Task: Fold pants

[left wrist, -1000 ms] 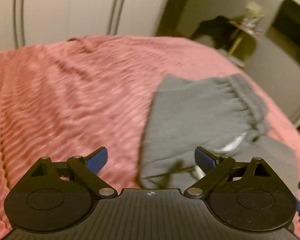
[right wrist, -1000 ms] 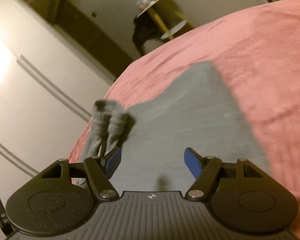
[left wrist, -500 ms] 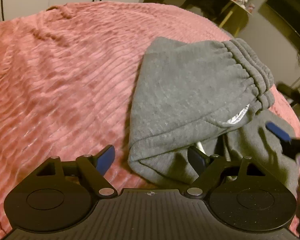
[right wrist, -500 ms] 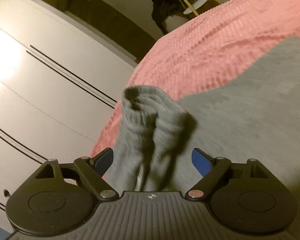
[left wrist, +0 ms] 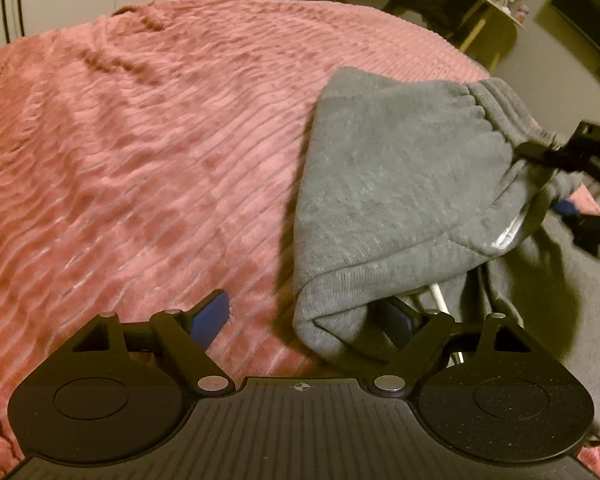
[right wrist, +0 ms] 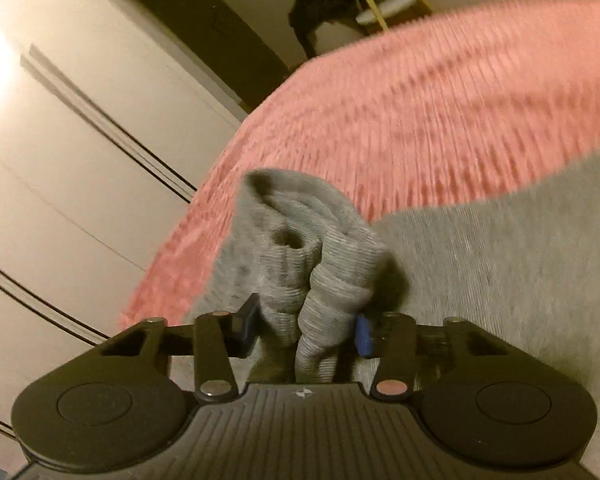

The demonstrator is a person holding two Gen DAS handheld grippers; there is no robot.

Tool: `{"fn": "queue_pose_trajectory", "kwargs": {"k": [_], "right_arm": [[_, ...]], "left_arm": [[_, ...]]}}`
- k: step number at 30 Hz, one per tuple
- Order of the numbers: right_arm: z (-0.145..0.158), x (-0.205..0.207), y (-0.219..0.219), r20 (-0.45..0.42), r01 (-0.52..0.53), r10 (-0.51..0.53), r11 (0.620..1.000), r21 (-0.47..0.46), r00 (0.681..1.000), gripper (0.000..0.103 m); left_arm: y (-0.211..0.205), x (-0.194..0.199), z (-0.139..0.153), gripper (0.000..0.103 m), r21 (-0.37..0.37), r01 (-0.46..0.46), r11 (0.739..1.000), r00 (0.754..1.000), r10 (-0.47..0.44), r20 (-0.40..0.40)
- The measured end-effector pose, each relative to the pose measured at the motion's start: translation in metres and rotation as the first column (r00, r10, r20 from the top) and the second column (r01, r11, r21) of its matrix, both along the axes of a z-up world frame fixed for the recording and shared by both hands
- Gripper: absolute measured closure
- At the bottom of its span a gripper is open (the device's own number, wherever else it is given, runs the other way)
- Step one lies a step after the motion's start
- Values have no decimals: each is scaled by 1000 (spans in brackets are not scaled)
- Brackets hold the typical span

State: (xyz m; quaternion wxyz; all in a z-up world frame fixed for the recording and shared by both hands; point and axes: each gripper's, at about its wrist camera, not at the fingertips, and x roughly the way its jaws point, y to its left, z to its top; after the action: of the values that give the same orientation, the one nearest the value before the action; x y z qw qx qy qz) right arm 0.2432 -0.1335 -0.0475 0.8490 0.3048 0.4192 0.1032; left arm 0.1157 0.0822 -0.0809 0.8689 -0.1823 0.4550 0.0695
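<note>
Grey sweatpants (left wrist: pixel 396 184) lie folded over on the pink ribbed bedspread (left wrist: pixel 140 152), waistband at the far right. My left gripper (left wrist: pixel 304 316) is open, its right finger tucked under the near folded corner of the pants, its left finger over the bedspread. My right gripper (right wrist: pixel 304 322) is shut on the bunched elastic waistband (right wrist: pixel 300 256), which sticks up between the fingers. The right gripper also shows at the right edge of the left wrist view (left wrist: pixel 556 156), holding the waistband end.
White wardrobe doors (right wrist: pixel 60 140) stand beyond the bed. A small side table with dark clothing on it (left wrist: pixel 460 4) stands at the far corner. The bedspread stretches wide to the left of the pants.
My right gripper has closed on the bunched waistband. My left gripper has moved forward and right, so the folded corner now sits over its right finger.
</note>
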Motion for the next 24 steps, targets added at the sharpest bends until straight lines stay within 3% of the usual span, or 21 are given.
{"fn": "queue_pose_trajectory", "kwargs": {"k": [5, 8, 11, 16, 22, 24], "right_arm": [[69, -35, 21, 218, -27, 34, 999, -35, 975, 65], [110, -67, 11, 339, 0, -9, 1000, 26, 941, 65], [134, -102, -8, 410, 44, -45, 999, 12, 911, 64], [129, -141, -44, 398, 140, -111, 989, -43, 911, 64], [107, -169, -96, 312, 282, -259, 959, -30, 914, 64], [91, -180, -112, 285, 331, -313, 943, -15, 906, 60]], "left_arm": [[0, -1, 1, 15, 2, 5, 1000, 1000, -5, 2], [0, -1, 1, 16, -1, 1, 1000, 1000, -1, -2], [0, -1, 4, 15, -22, 4, 1000, 1000, -4, 10], [-9, -5, 9, 17, -10, 45, 999, 998, -44, 37], [-12, -14, 18, 17, -82, 127, 989, 986, -117, 117], [-18, -14, 17, 15, -79, 160, 984, 983, -152, 103]]}}
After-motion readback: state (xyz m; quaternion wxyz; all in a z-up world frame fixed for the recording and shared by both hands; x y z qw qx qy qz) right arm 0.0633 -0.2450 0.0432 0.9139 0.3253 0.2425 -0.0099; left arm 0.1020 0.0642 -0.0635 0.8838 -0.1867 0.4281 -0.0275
